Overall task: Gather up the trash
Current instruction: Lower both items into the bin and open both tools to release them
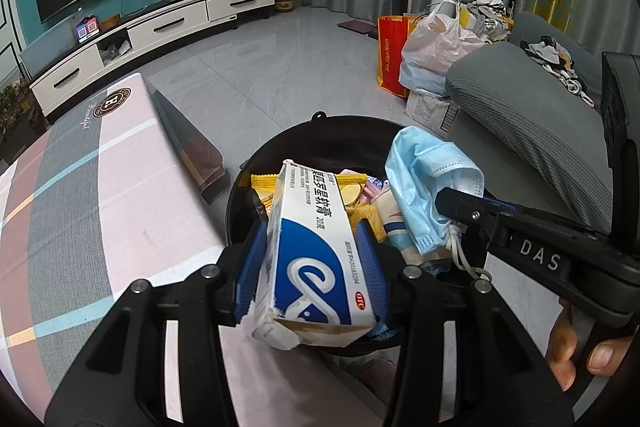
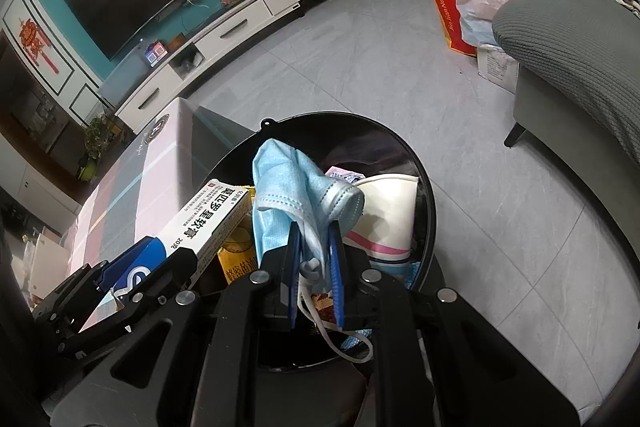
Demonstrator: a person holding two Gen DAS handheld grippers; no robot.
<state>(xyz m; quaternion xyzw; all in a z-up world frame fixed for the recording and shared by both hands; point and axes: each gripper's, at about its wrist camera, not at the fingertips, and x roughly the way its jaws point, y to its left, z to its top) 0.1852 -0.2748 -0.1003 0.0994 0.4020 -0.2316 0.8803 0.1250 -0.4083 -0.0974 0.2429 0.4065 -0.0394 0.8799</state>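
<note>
Two pieces of trash hang over the round black bin: a white-and-blue cardboard medicine box clamped in the left tongs, and a crumpled light-blue face mask pinched by the nearly closed right tongs. The bin looks full, so the box could tip off the heap. The mask's white ear loop may snag the right tongs on release.
</note>
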